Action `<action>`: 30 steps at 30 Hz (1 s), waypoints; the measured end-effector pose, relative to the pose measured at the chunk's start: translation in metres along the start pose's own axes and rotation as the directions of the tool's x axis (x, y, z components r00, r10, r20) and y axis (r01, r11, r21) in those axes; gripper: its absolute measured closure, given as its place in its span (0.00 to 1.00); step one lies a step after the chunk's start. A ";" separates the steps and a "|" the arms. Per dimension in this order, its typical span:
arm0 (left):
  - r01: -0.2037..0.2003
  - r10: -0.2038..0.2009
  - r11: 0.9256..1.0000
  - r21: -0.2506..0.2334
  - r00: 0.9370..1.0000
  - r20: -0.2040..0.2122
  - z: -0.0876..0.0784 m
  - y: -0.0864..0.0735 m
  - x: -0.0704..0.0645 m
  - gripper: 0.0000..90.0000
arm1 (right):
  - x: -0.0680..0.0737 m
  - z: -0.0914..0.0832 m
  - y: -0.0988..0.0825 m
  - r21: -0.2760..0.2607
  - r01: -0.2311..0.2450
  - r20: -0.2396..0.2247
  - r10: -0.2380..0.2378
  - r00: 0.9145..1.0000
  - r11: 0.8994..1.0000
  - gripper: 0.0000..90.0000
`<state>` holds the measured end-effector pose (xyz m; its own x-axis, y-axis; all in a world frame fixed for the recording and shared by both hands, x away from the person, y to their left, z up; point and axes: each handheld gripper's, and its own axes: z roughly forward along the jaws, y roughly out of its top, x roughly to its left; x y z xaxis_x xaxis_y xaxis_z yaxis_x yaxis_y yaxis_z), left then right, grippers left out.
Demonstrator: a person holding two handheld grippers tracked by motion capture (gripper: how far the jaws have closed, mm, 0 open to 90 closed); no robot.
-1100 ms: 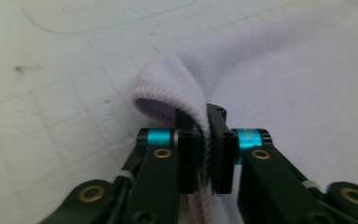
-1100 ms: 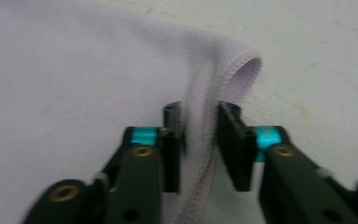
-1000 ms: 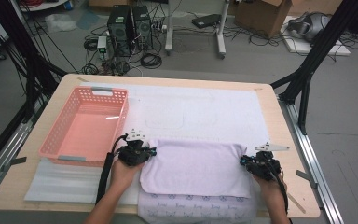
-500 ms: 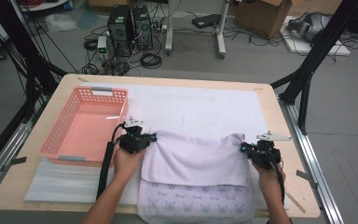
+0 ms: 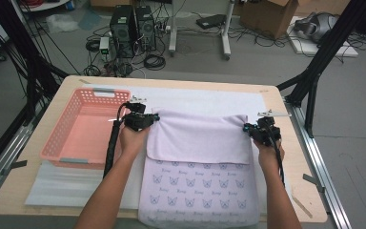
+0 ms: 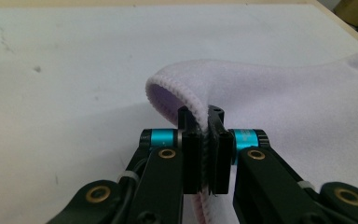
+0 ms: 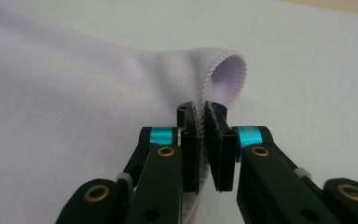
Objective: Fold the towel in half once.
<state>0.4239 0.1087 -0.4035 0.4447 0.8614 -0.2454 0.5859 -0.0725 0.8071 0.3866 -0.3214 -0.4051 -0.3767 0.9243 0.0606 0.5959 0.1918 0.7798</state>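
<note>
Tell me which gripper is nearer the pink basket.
Left. The left gripper holds the lilac cloth right beside the pink basket; the right gripper grips the cloth's opposite corner, across the cloth from it.

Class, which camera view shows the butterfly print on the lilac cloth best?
The high view: the lilac cloth lies spread on the table, its butterfly print facing up below the folded-over part. The left and right gripper views show plain hemmed corners pinched between jaws.
</note>
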 end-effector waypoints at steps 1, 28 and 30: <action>-0.001 0.001 1.000 -0.002 1.000 -0.002 0.001 0.003 0.002 0.96 | -0.001 0.003 0.004 -0.002 -0.005 0.001 0.005 1.000 1.000 0.94; -0.039 0.044 0.996 -0.076 0.997 0.066 0.015 0.014 0.007 0.53 | -0.003 0.034 0.025 -0.046 -0.055 0.039 0.056 0.998 0.997 0.71; -0.038 0.048 0.992 -0.117 0.995 0.087 0.009 0.010 0.004 0.54 | -0.003 0.028 0.022 -0.049 -0.060 0.042 0.063 0.997 0.997 0.68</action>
<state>0.4377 0.1064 -0.4013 0.5297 0.8099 -0.2518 0.4854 -0.0460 0.8731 0.4209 -0.3103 -0.4057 -0.3090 0.9474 0.0833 0.5818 0.1190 0.8045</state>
